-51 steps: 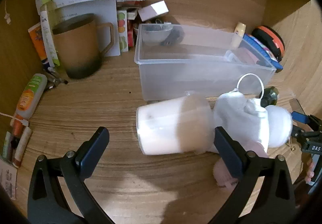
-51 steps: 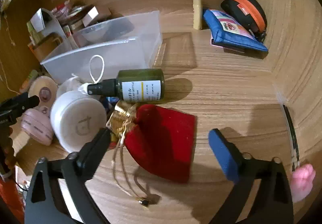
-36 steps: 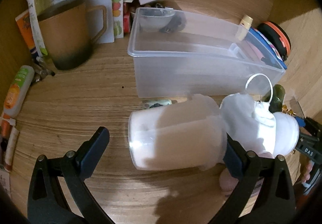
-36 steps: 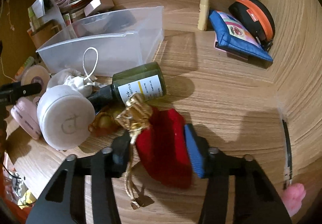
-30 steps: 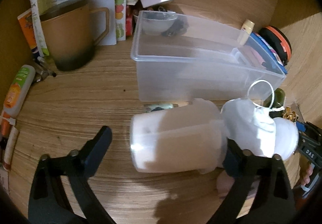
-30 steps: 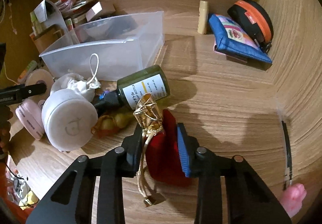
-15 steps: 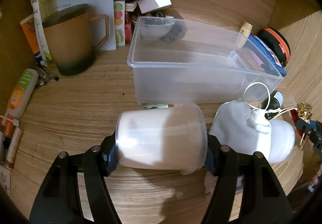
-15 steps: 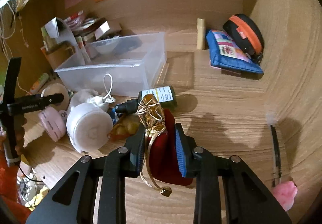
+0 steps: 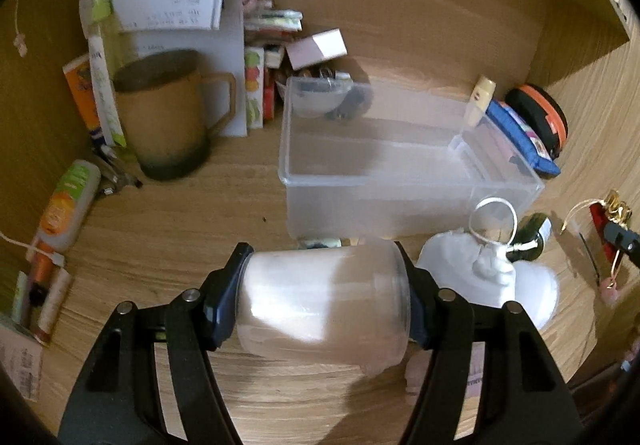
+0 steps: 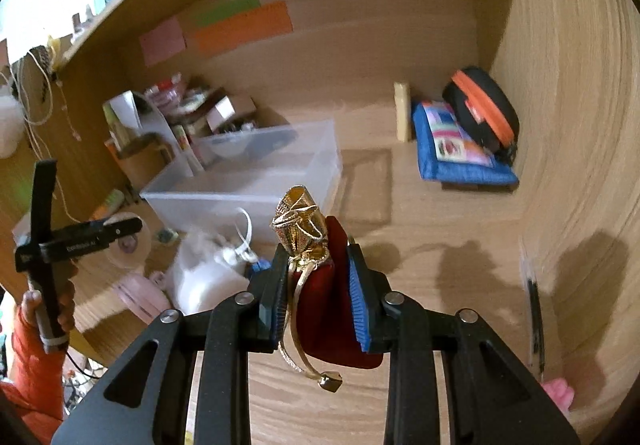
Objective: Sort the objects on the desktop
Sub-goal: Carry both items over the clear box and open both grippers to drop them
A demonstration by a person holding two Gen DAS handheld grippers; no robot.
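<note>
Through my left wrist camera, I am clamping my left gripper (image 9: 322, 307) on a frosted white jar (image 9: 322, 313) lying sideways, its 2 ends pressed between the 2 fingers, in front of the clear plastic bin (image 9: 400, 173) on the wooden bench (image 9: 180, 213). Just right of the jar, a white drawstring pouch (image 9: 468, 273) is lying beside a dark green bottle (image 9: 534, 235). A brown mug (image 9: 166, 121) is standing left of the bin, and an orange-and-green tube (image 9: 66, 207) is lying near the left edge. Behind the bin's right end, a blue pouch (image 9: 524, 137) and a black case with an orange band (image 9: 540, 115) are sitting in the corner.

Through my right wrist camera, I am squeezing my right gripper (image 10: 318, 297) on a red velvet pouch (image 10: 332, 309), its gold ruffled top (image 10: 300, 225) sticking up between the fingers and its gold cord (image 10: 304, 361) dangling below. I am holding the pouch above the bench, nearer to me than the bin (image 10: 248, 181). My left gripper (image 10: 80, 241) is showing at the left edge, and the white pouch (image 10: 208, 269) is lying under it. The blue pouch (image 10: 452, 149) and the black case (image 10: 484, 113) are resting by the right wall.
</note>
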